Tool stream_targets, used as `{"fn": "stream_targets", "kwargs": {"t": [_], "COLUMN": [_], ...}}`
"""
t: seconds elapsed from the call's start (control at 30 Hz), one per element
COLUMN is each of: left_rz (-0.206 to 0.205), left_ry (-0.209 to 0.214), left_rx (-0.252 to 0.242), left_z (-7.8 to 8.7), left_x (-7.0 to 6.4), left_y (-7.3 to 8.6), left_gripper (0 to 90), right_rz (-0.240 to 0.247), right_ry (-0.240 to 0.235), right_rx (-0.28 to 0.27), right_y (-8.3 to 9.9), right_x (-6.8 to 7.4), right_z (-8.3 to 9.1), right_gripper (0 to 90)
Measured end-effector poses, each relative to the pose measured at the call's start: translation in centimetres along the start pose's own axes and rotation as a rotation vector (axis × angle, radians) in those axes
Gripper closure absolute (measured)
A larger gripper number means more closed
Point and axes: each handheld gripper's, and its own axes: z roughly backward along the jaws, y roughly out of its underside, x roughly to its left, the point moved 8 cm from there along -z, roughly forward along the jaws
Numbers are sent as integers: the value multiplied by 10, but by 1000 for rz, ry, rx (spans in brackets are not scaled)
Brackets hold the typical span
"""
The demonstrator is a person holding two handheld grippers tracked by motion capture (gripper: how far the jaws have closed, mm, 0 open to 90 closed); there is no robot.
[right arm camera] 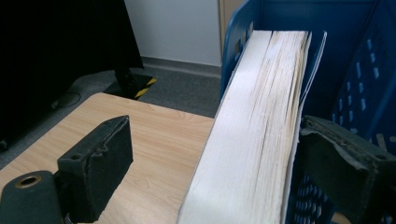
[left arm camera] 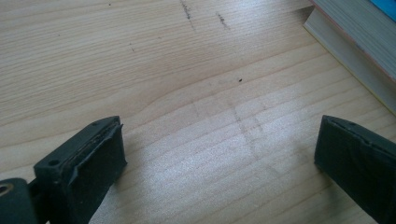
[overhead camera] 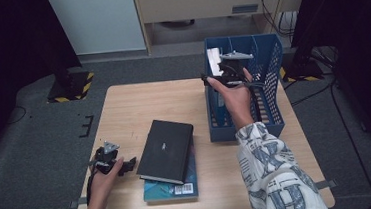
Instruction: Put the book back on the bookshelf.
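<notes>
A thick book stands on edge against the left wall of a blue basket at the table's back right. My right gripper is open around it: in the right gripper view the white page block rises between the jaws, the right jaw close against it and the left jaw well apart. A black book lies on a teal book at the front centre. Just left of that stack, my left gripper is open and low over bare wood, with the page edges at its upper right.
The wooden table has bare room at the back left. A person's patterned sleeve crosses the front right. Grey carpet, a striped stand base and cables surround the table.
</notes>
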Motion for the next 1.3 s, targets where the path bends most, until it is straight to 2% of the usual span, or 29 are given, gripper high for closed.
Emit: {"fn": "stream_targets", "kwargs": {"t": [0.53, 0.77, 0.97, 1.17, 1.3], "left_rz": [-1, -2, -2, 4, -9], "left_ry": [0, 2, 2, 6, 16], "left_rx": [-1, -1, -1, 8, 11], "left_z": [0, 0, 0, 0, 1], "left_x": [0, 0, 0, 0, -1], "left_y": [0, 0, 0, 0, 1], "left_gripper": [9, 8, 8, 7, 6], "right_rz": [30, 51, 52, 67, 58], "right_ry": [-11, -20, -40, -70, -96], "right_rx": [-29, -26, -23, 2, 1], "right_y": [6, 16, 31, 56, 70], "right_x": [4, 5, 8, 16, 21], "right_z": [24, 35, 46, 54, 59], "right_gripper": [76, 54, 48, 49, 55]}}
